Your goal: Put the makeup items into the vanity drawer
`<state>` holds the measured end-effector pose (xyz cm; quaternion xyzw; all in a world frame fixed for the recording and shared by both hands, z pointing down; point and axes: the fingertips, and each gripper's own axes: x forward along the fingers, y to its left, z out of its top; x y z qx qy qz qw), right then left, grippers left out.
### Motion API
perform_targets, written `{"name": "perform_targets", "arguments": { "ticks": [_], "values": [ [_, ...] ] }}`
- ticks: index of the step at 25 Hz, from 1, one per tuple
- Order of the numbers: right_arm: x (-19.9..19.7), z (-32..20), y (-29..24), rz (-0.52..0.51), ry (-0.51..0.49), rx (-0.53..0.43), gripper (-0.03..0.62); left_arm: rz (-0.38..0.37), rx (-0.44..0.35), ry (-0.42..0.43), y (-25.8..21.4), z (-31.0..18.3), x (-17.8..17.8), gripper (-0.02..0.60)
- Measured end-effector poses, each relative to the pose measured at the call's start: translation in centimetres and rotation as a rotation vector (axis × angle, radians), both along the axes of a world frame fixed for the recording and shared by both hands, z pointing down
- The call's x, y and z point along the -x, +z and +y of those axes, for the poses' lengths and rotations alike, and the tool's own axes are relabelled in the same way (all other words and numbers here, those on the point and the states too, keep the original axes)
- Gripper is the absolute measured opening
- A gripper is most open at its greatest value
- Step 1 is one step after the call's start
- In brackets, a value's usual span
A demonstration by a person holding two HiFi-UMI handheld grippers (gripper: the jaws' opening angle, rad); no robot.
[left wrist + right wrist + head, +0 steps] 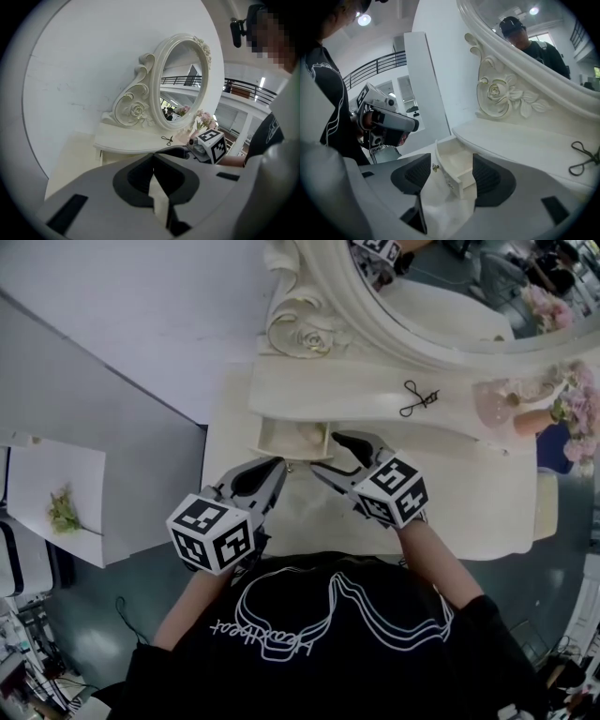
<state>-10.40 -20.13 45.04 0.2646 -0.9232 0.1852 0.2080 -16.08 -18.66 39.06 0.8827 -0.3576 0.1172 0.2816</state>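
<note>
The vanity drawer (295, 437) stands pulled out, ready for loading. The right gripper (325, 452), jaws apart and empty, faces its front. The left gripper (279, 463), jaws together, waits beside the drawer. What is probably an eyelash curler (419, 397) lies on the surface (356, 401) beyond the drawer, rightward.

Vanity (469, 512) smooth cream paint; mirror (450, 296) glossy; right tool (449, 174) pads (488, 177) ribbed, matt

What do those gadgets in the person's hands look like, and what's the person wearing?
The left gripper and right gripper are pale grey, each with black ribbed pads and a white cube of black square markers. The person wears a black top printed with white lines.
</note>
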Motion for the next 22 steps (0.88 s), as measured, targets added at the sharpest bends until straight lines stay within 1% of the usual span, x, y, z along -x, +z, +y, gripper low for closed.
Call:
{"name": "perform_targets", "arguments": {
  "ticks": [3, 6, 8, 10, 12, 15, 16, 22],
  "values": [
    [-1.6, 0.9, -1.1, -0.05, 0.018, -0.008, 0.268, 0.001, -0.001, -0.001, -0.4, 0.5, -1.4, 0.005],
    [-3.2, 2.2, -2.4, -0.075, 0.013, -0.05, 0.251, -0.004, -0.007, 0.015, -0.8, 1.3, -3.3, 0.005],
    [-4.5, 2.9, -3.3, -0.081, 0.016, -0.085, 0.19, -0.013, -0.017, 0.031, -1.2, 1.8, -4.6, 0.005],
    [-6.0, 3.6, -4.0, -0.095, 0.034, -0.11, 0.15, -0.019, -0.025, 0.043, -1.5, 2.4, -6.0, 0.005],
    [-7.6, 4.4, -4.3, -0.113, 0.057, -0.12, 0.104, -0.021, -0.025, 0.057, -1.6, 3.1, -7.4, 0.005],
    [-10.1, 5.3, -4.7, -0.141, 0.096, -0.128, 0.018, -0.026, -0.02, 0.081, -1.6, 4.1, -9.7, 0.005],
    [-10.9, 5.6, -4.8, -0.148, 0.106, -0.129, 0.008, -0.027, -0.018, 0.088, -1.5, 4.3, -10.4, 0.005],
    [-14.6, 6.7, -4.9, -0.149, 0.138, -0.127, 0.006, -0.024, -0.003, 0.119, -1.2, 5.7, -13.9, 0.005]
  ]
}}
